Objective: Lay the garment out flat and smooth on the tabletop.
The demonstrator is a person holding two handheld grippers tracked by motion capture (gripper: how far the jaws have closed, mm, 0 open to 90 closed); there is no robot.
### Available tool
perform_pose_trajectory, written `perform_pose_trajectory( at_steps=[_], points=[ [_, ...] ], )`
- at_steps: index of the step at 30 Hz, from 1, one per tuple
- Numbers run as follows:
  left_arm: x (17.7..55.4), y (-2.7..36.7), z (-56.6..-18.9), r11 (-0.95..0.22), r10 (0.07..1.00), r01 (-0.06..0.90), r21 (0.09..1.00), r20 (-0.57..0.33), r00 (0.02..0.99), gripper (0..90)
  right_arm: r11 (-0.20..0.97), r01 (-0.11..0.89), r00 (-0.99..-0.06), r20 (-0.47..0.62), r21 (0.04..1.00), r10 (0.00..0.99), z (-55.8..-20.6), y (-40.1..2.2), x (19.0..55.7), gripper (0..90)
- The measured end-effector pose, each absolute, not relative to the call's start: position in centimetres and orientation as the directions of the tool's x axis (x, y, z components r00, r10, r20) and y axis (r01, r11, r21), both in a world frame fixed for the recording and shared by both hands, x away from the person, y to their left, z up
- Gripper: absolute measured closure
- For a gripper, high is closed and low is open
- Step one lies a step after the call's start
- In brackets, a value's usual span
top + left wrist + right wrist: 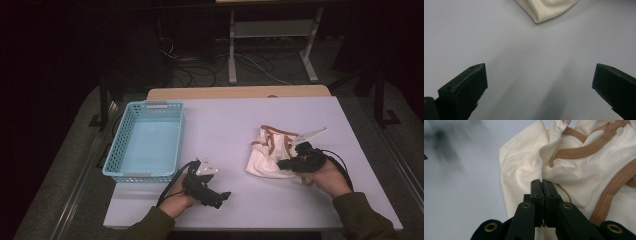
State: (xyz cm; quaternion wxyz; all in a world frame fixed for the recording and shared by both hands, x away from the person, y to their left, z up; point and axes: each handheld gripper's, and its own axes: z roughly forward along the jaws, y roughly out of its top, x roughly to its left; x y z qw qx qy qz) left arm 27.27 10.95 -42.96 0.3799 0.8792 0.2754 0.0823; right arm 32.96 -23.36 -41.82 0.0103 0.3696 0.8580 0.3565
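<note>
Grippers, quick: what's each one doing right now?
Left gripper: open, holding nothing, over the pale lavender table.
Right gripper: closed on an edge of the cream cloth garment with tan trim.

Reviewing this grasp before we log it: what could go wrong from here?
The right gripper is shut on just a thin edge of the cream garment, so the hem may slip out when lifted. The left gripper is open over bare table, holding nothing, so the garment could drag or bunch short of the blue basket.

Bare table (pixel 235 125) lies open between the blue basket (pixel 145 142) at left and the crumpled cream garment (pixel 267 152) at right
</note>
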Motion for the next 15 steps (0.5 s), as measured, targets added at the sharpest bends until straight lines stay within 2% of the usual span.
perform_pose_trajectory(
  at_steps=[15],
  points=[
    [27.3, 11.0, -42.9, -0.561, 0.546, 0.42, 0.713, -0.063, 0.836, 0.0, 0.447, 0.593, -0.745, 0.245, 0.67, 0.62, -40.4, -23.3, 32.3, 87.2]
  ],
)
